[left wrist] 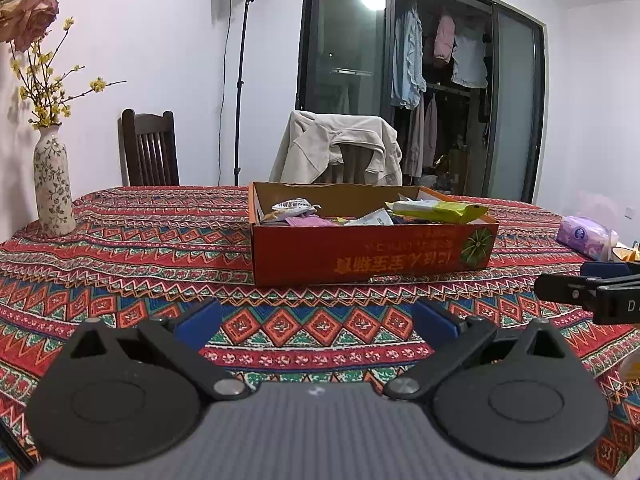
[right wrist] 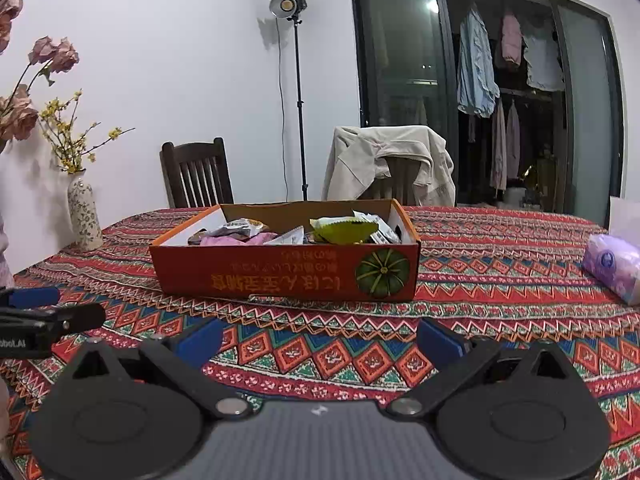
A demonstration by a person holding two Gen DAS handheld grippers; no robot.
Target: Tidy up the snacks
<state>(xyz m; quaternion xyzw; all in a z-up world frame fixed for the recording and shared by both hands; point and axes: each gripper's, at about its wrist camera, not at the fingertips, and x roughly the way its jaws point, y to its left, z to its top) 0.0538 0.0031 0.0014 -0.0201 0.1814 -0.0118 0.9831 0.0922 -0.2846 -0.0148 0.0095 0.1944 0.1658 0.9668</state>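
The left gripper (left wrist: 318, 320) is hanging with its jaws spread wide and gripping nothing, and the right gripper (right wrist: 320, 338) is doing likewise. At 12 o'clock from both, a red-orange cardboard box (left wrist: 372, 250) with a green pumpkin print is sitting on the patterned tablecloth (left wrist: 132, 248), holding crumpled snack packets (left wrist: 438, 211) in yellow-green, pink and white.

We saw a floral vase (left wrist: 53, 184) with yellow sprigs standing on the patterned surface (left wrist: 160, 240). Behind it stood a dark chair (left wrist: 149, 152), a lamp stand (left wrist: 240, 80), and a jacket (left wrist: 340, 148) draped over another chair.
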